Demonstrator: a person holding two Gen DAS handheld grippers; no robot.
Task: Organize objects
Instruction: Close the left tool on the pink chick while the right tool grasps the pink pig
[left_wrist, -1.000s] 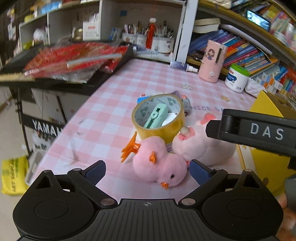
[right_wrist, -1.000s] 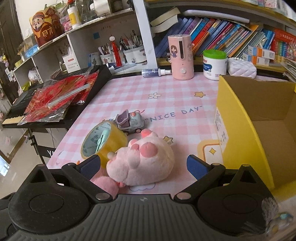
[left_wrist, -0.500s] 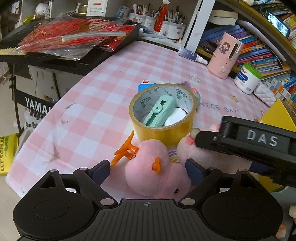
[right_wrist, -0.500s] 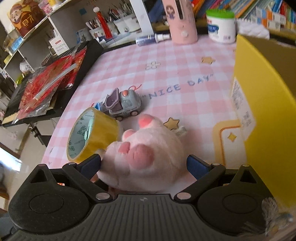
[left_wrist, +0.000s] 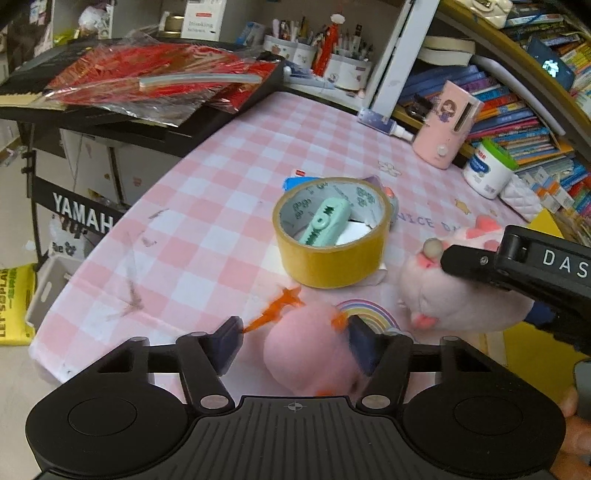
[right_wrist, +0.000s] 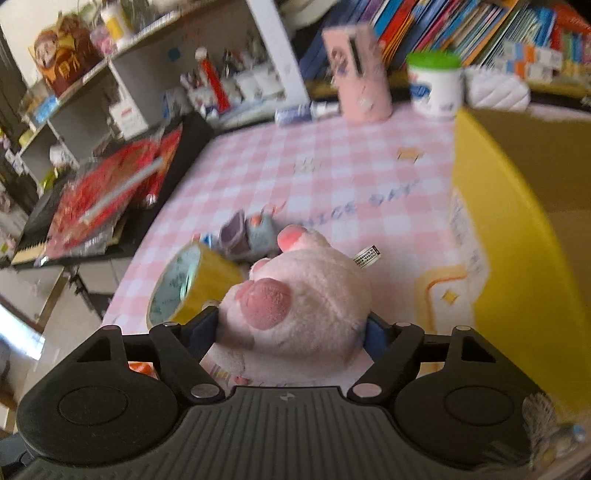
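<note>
Both grippers loaded, I judge we're at the end of the grasp step. My right gripper has its jaws pressed into both flanks of the pink pig plush; the side view from the left camera shows that plush pinched under the black finger marked "DAS". My left gripper has its jaws around the pink chick plush. The right pad touches it, but a gap shows at the left pad by the orange feet, and the view is motion-blurred, so I can't tell if that grip is firm.

Both plushes sit at the near edge of the table, just in front of the yellow tape roll, which has a mint correction-tape dispenser lying inside it. A small toy car sits behind the roll.

Next move, as I read it: lift the pig clear and carry it right, over the wall of the yellow cardboard box, then release inside. Check the chick grip before lifting.

Readable text: "YAMAH" on the keyboard at the left, and part of "NICE" on the checked cloth. The shelf labels are too blurred to read.
</note>
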